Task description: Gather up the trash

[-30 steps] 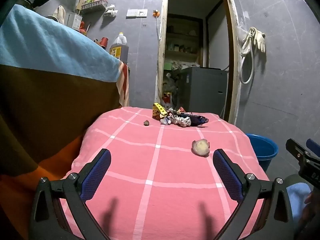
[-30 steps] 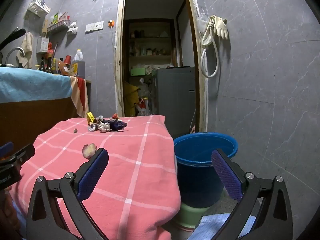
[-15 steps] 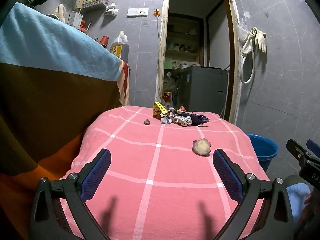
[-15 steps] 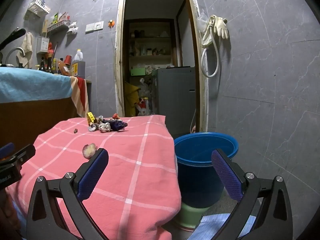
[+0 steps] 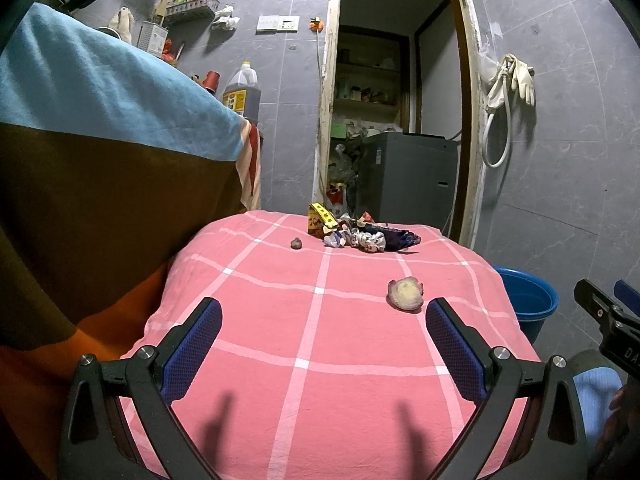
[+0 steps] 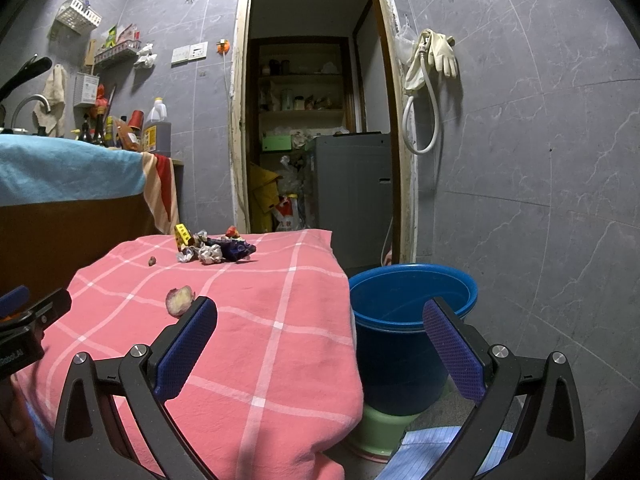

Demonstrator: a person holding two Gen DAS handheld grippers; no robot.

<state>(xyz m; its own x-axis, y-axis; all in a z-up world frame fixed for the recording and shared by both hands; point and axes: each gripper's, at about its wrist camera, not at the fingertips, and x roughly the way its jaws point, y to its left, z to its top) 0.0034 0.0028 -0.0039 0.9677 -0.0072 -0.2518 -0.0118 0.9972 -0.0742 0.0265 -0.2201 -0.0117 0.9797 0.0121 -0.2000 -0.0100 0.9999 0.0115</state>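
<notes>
Nothing looks collected yet, as far as these views show. The left gripper (image 5: 322, 342) hangs over the near part of the pink checked cloth (image 5: 280, 320) with its jaws spread wide and nothing between them. The right gripper (image 6: 320, 350) is likewise released and empty, aimed past the cloth's right edge toward the blue bucket (image 6: 412, 320).

All the trash lies ahead of the tools on the cloth. Nearest is a pale, purplish vegetable scrap (image 5: 406, 294), ahead of the left gripper and just beyond its right finger; in the right wrist view it sits just past that gripper's left finger (image 6: 180, 300). A small dark lump (image 5: 296, 243) lies farther ahead, slightly left of the left gripper's centre line. Farthest off, at the far edge of the cloth, is a heap of crumpled wrappers (image 5: 360, 236) with a yellow carton (image 5: 320, 220) at its left end.

The bucket stands on the floor to the right of the cloth, directly ahead of the right gripper, on a green base; what shows of its inside looks empty, though its bottom is hidden. Judging from this, the whole job remains: every piece still has to be picked up and dropped in, and the scrap seems the likeliest first pick.
</notes>
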